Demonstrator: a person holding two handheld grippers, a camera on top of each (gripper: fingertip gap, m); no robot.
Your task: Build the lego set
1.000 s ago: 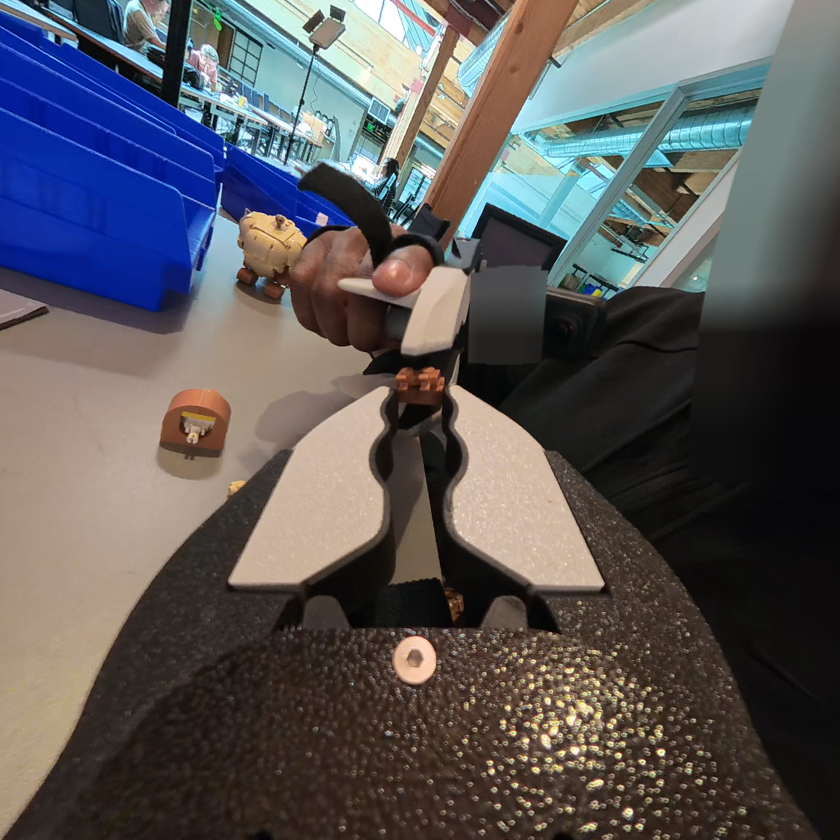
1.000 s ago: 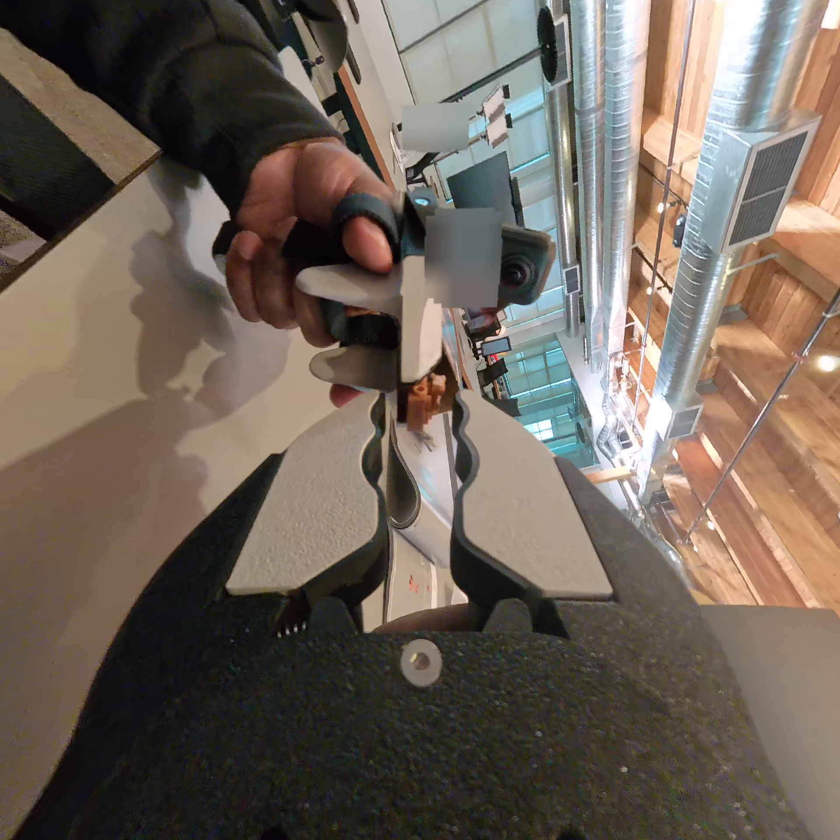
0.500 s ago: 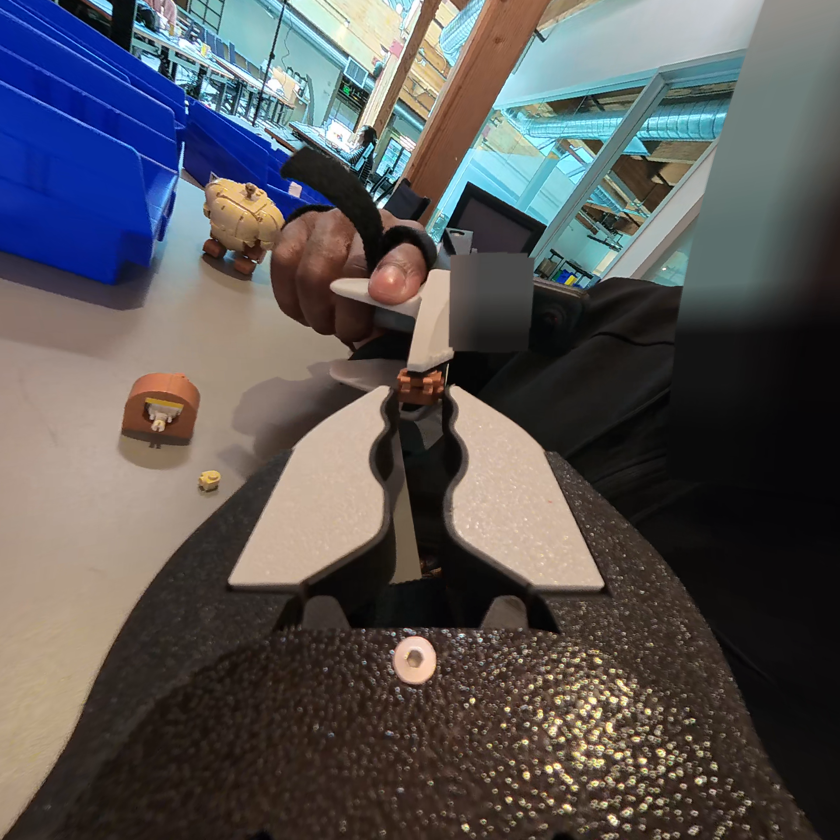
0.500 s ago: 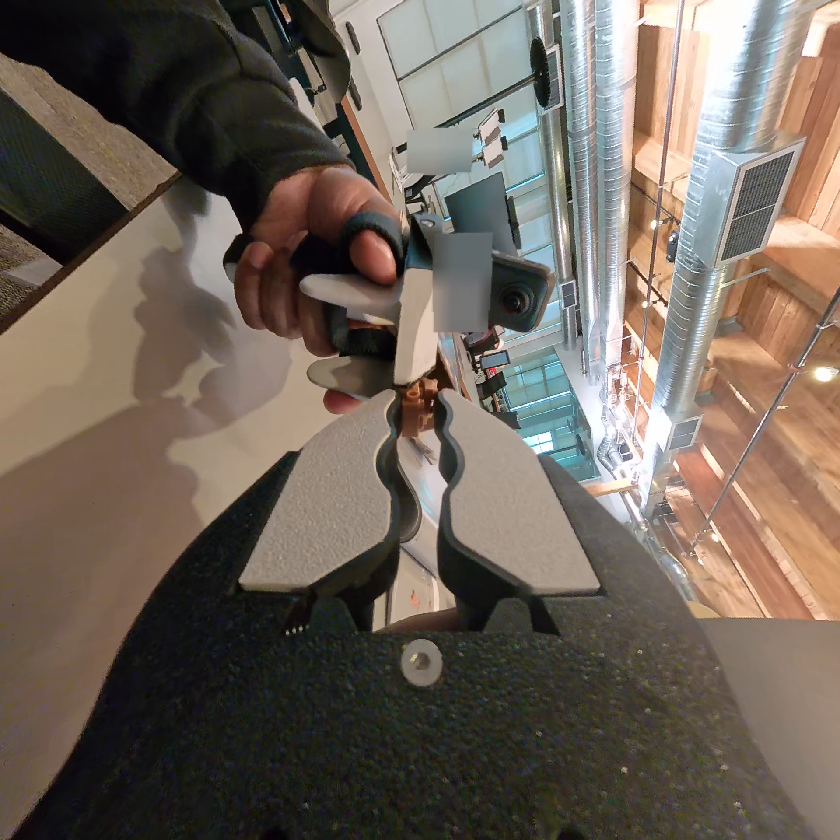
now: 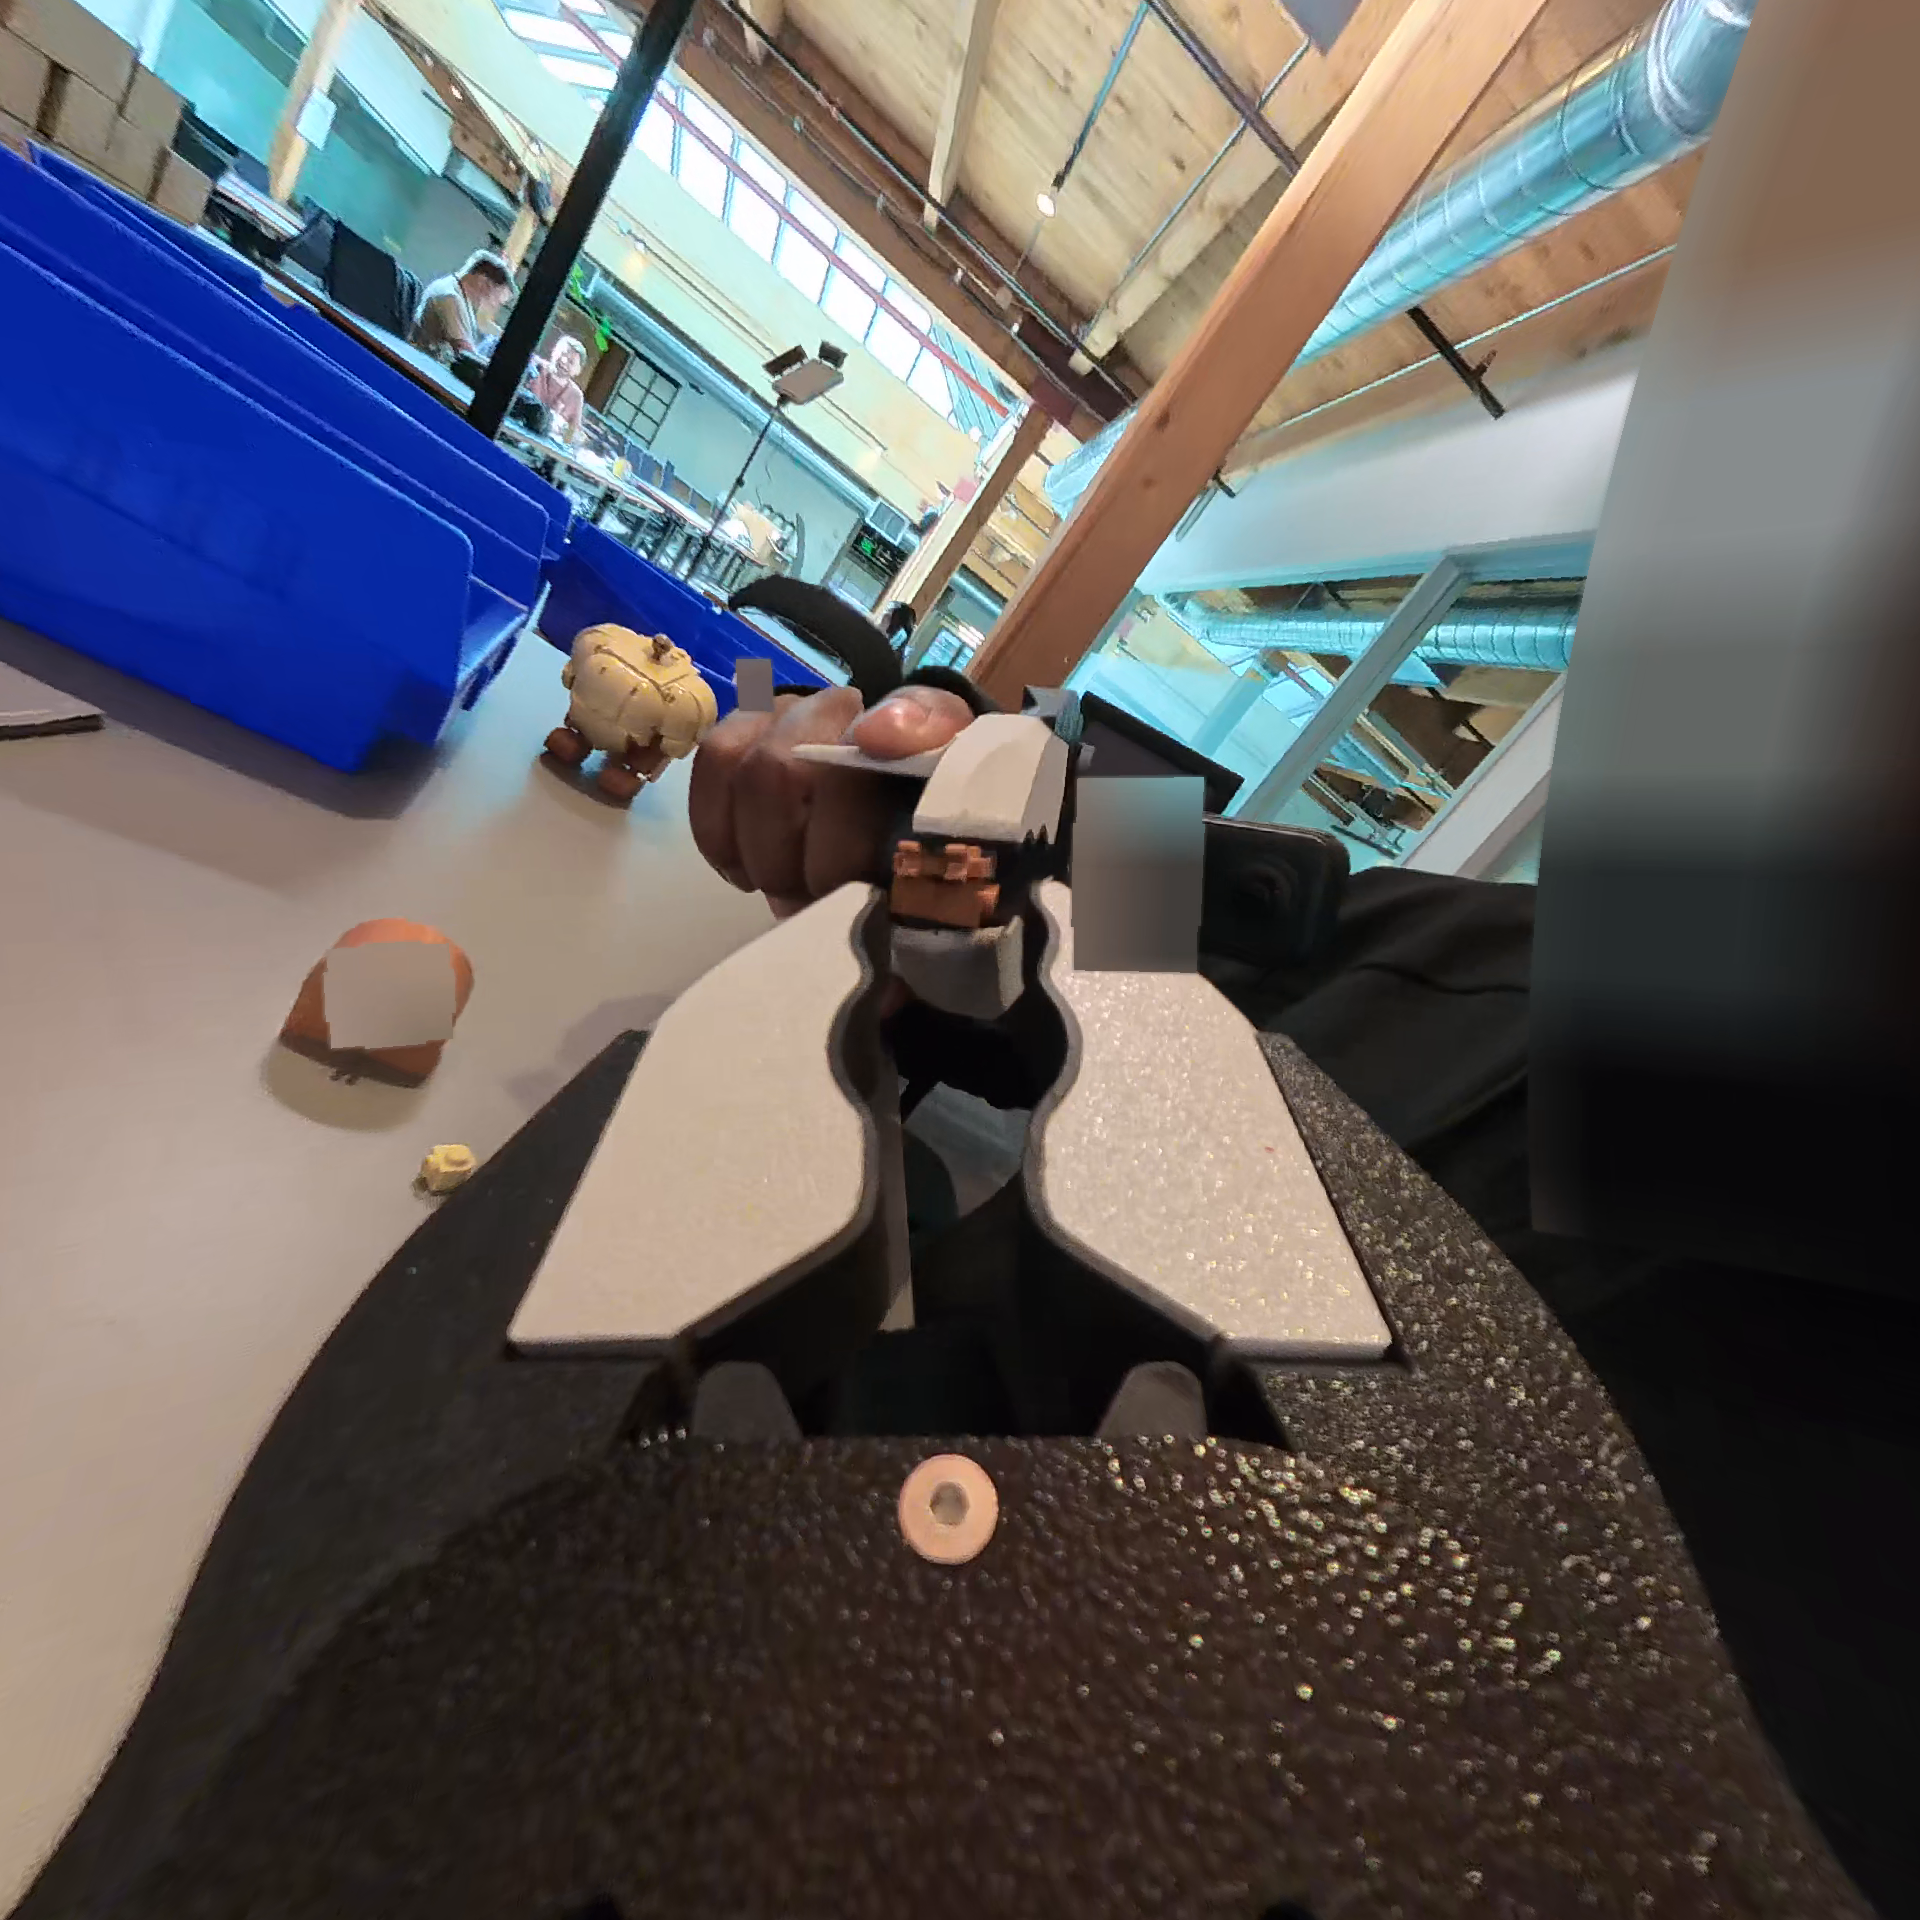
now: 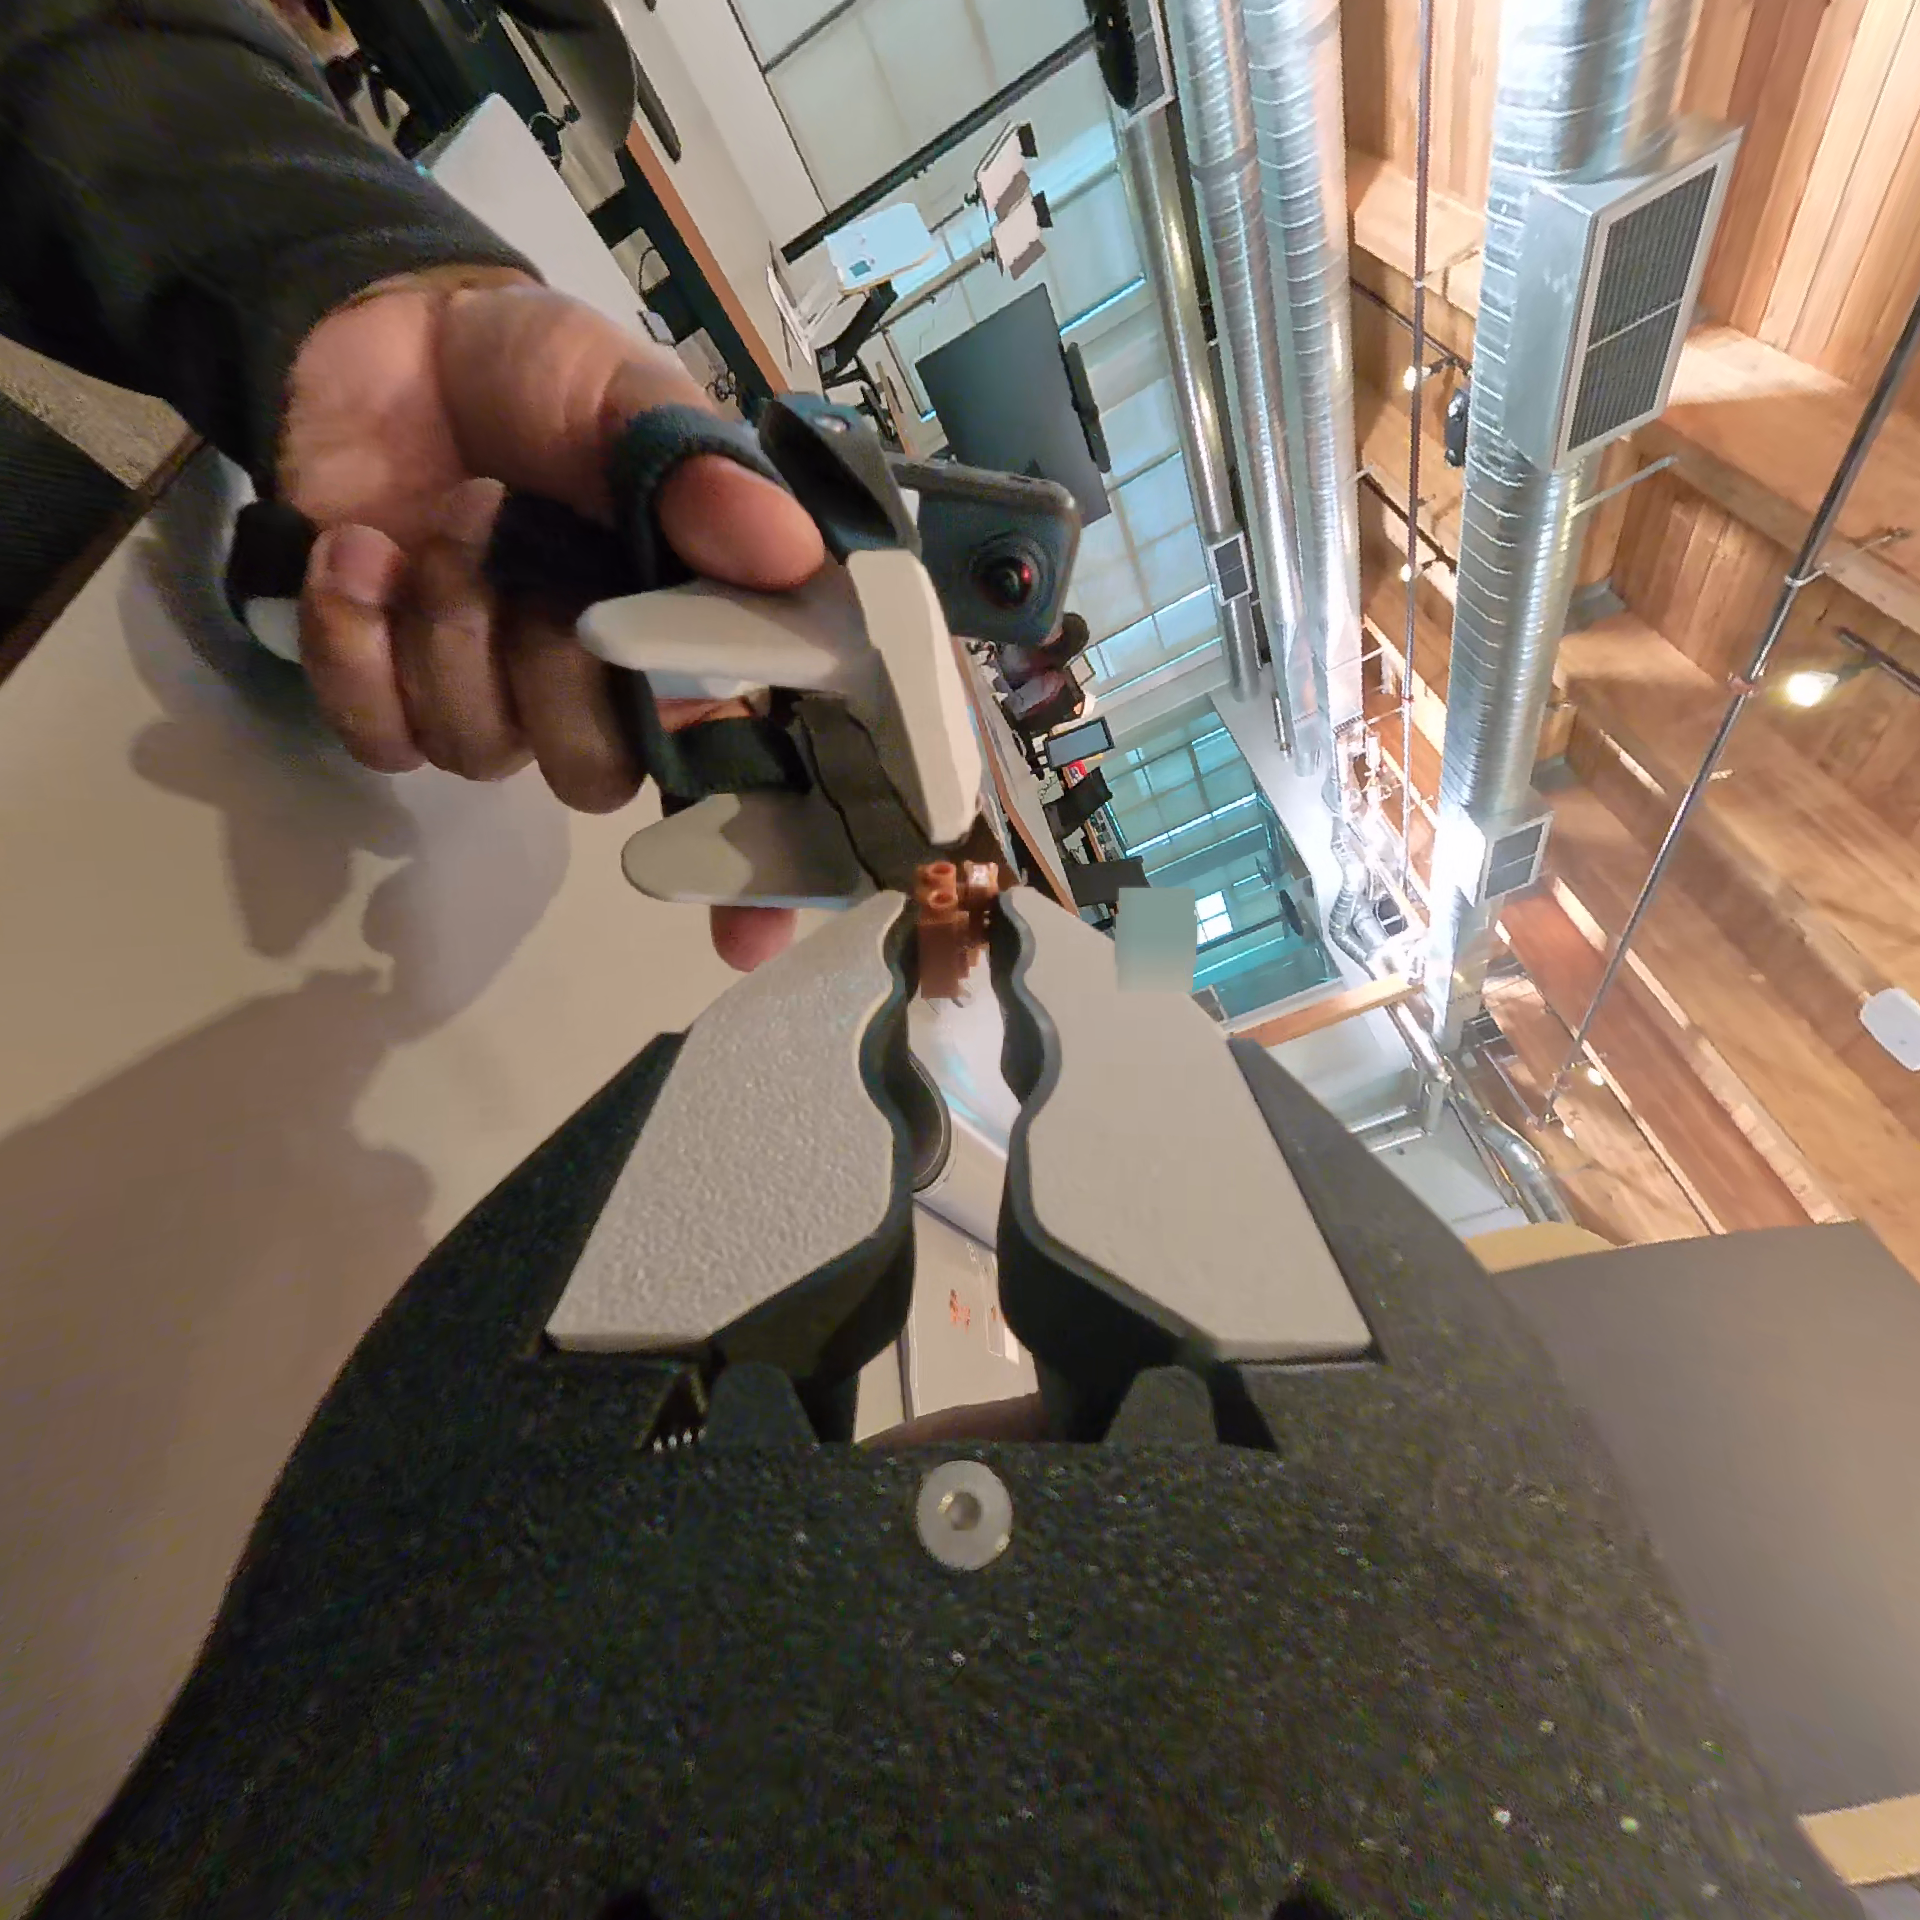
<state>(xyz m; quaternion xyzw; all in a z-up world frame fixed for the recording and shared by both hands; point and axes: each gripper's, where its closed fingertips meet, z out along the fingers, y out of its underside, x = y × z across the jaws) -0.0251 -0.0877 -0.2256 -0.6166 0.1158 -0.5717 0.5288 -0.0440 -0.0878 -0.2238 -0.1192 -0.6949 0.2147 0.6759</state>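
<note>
- Right gripper [image 6: 951, 920]: jaws narrowed, pads pressing a small brown brick piece [image 6: 943, 930] at its fingertips.
- Left gripper [image 5: 951, 904]: jaws parted wider; same brown brick piece [image 5: 943, 881] between its tips, contact unclear.
- Left of the left gripper, on the grey table [image 5: 156, 935]: round brown part [image 5: 379, 997], cream toy [image 5: 636, 704], blue bins [image 5: 208, 540].

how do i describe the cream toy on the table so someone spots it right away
Follow the grey table to the big blue bins along its left side. Beside the nearest bin's corner stands the cream toy, a rounded, lumpy body on small brown feet. Only it is both cream and large: the brown rounded piece and the tiny cream piece lie nearer.
</note>
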